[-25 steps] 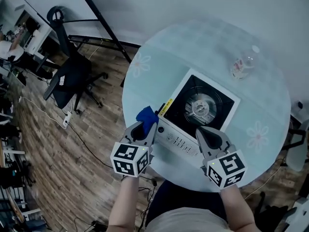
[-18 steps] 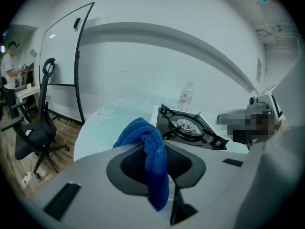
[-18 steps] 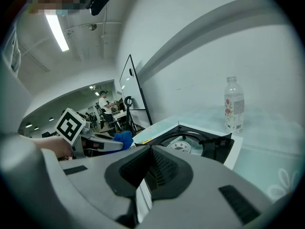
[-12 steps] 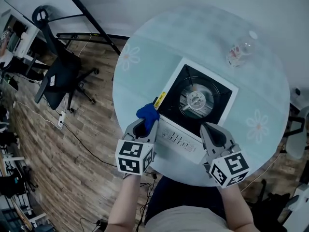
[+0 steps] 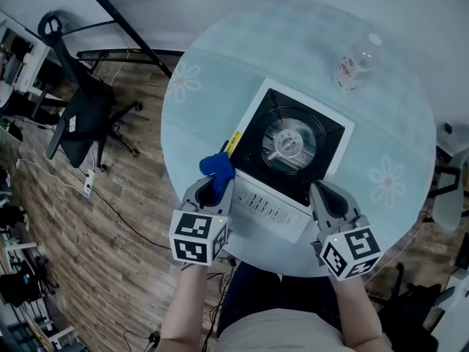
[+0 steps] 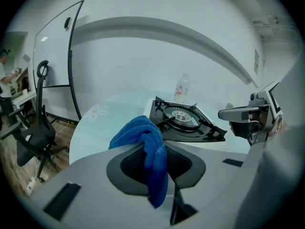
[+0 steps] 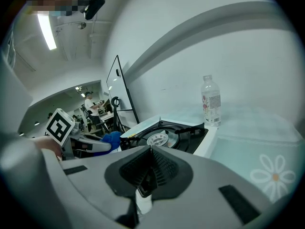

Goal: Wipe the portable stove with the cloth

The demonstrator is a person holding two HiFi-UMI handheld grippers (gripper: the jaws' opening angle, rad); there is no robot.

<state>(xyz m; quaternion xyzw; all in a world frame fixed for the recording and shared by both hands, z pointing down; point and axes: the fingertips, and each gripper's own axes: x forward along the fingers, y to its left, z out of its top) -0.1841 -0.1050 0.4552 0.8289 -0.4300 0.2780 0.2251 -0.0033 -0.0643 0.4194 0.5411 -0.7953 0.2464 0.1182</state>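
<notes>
Since wiping looks not yet started, the round table [image 5: 212,101] holds the portable stove [image 5: 292,147] near its front edge, control panel toward the person, likely for easy reach. The left gripper [image 5: 212,191] hangs at the stove's front-left corner, jaws clamped on the blue cloth [image 5: 218,166], with a wad poking forward to rub with. The cloth is just beside the stove, contact unclear. The right gripper [image 5: 327,199] is at the front-right corner, jaws pressed together on nothing, probably to steady the stove. A water bottle [image 5: 354,66] stands well behind.
</notes>
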